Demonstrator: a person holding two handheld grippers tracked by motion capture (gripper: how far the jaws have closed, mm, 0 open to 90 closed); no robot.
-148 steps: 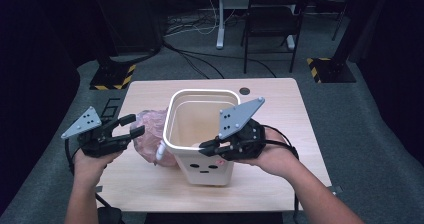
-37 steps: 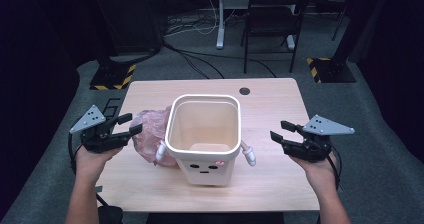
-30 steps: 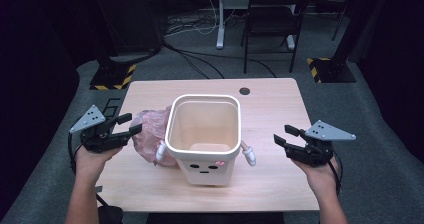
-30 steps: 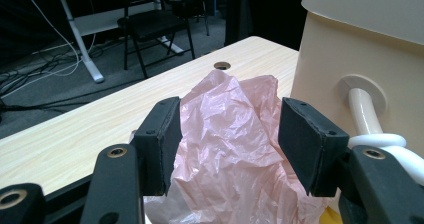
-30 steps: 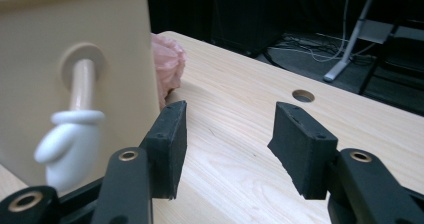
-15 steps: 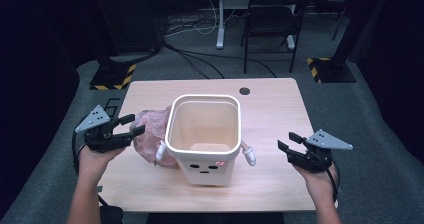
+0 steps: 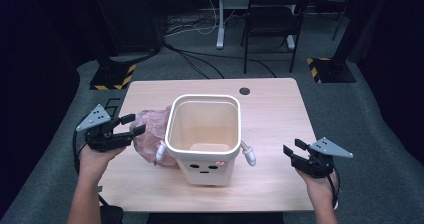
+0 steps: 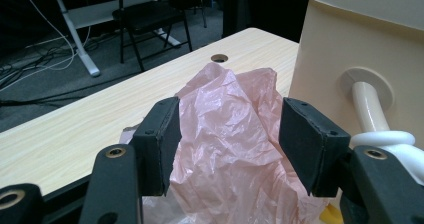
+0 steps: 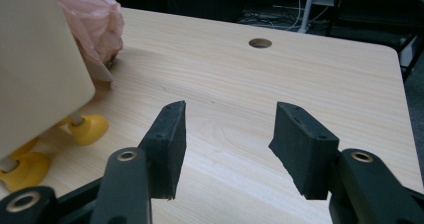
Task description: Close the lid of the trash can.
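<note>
Since the earlier pictures the right gripper (image 7: 294, 153) had left the rim of the cream bin (image 7: 205, 134) and gone down to the right edge of the table (image 7: 270, 104), while the left gripper (image 7: 133, 124) stayed at the left side and the bin and bag kept their places.

A crumpled pink plastic bag (image 7: 150, 136) lay on the table, touching the left wall of the bin. In the left gripper view the bag (image 8: 230, 134) rose between the two black pads (image 8: 160, 144), which stood wide apart; I cannot tell if the pads touched the plastic, but they did not squeeze it. Just right of the bag in that view stood the bin's wall (image 8: 340, 49) with its small white arm (image 8: 372, 109).

The bin stood upright near the middle of the table, open at the top, with a small face on its front. In the right gripper view its yellow feet (image 9: 85, 126) showed under it.

The right gripper (image 9: 227, 144) also had its jaws apart, with bare wood between them, well apart from the bin. A round cable hole (image 7: 244, 91) sat near the far edge of the table, and a dark chair (image 7: 277, 19) stood on the floor behind.
</note>
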